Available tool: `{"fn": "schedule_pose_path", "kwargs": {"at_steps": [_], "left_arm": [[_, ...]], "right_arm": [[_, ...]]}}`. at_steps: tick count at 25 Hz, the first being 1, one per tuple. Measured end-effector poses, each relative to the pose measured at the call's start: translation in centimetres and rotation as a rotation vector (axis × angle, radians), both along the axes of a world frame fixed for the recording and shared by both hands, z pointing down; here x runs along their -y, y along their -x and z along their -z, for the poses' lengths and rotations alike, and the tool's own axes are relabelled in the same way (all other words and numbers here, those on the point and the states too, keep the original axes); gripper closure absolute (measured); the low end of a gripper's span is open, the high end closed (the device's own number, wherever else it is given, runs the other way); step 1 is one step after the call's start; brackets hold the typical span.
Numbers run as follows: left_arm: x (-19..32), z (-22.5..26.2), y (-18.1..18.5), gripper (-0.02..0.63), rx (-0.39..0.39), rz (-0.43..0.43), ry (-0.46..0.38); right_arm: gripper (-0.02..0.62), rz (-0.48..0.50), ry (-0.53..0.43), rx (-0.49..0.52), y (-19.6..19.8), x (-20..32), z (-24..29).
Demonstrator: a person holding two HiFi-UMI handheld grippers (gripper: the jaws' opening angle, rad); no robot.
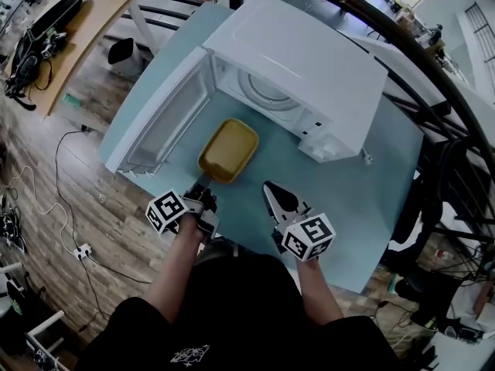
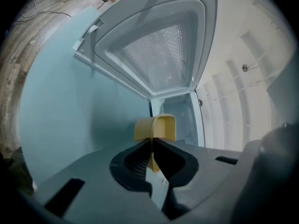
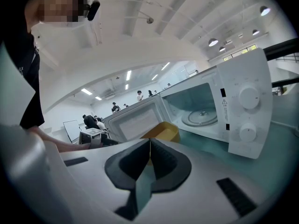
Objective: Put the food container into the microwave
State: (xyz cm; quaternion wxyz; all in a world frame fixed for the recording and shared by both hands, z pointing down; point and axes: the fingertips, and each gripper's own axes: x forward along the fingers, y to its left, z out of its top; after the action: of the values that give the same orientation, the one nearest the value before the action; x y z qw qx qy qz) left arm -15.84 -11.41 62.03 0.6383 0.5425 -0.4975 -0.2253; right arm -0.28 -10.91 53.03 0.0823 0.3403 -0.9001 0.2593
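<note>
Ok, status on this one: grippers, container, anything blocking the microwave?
Left gripper shut on container rim. Right gripper shut, empty. Container in front of microwave, not yet in. Door open, nothing in the way.

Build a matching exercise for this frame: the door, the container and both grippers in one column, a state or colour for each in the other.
Things:
1. microwave door
2. food container
3. left gripper
4. right gripper

States:
A. shut on nothing
B. swung wide open
C. shut on a yellow rim
D. yellow, nothing inside

Pairs: 1-B; 2-D; 3-C; 4-A
</note>
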Motion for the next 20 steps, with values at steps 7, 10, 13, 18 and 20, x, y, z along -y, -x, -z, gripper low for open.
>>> {"fn": "schedule_pose_path", "kwargs": {"at_steps": [7,10,13,18,20], "left_arm": [[2.4,1.1,-1.6,0.578,0.004,-0.027,-0.018],[3.4,1.4,-2.2,0.578,0.008,-0.032,-0.020],[4.1,1.7,-2.7,0.578,0.011,-0.038,-0.024],[5.2,1.9,-3.3,0.578,0.012,-0.043,-0.030],[5.6,1.9,-3.6,0.578,0.013,-0.047,-0.031]], "right_arm": [[0.588,-0.033,-0.004,0.007,-1.8,1.4,0.3],[0.588,-0.046,-0.008,0.011,-2.7,2.0,0.5],[0.588,-0.056,-0.009,0.014,-3.3,2.5,0.7],[0.588,-0.070,-0.003,0.037,-3.8,2.9,0.9],[0.588,-0.074,-0.001,0.037,-4.1,3.0,0.8]]}}
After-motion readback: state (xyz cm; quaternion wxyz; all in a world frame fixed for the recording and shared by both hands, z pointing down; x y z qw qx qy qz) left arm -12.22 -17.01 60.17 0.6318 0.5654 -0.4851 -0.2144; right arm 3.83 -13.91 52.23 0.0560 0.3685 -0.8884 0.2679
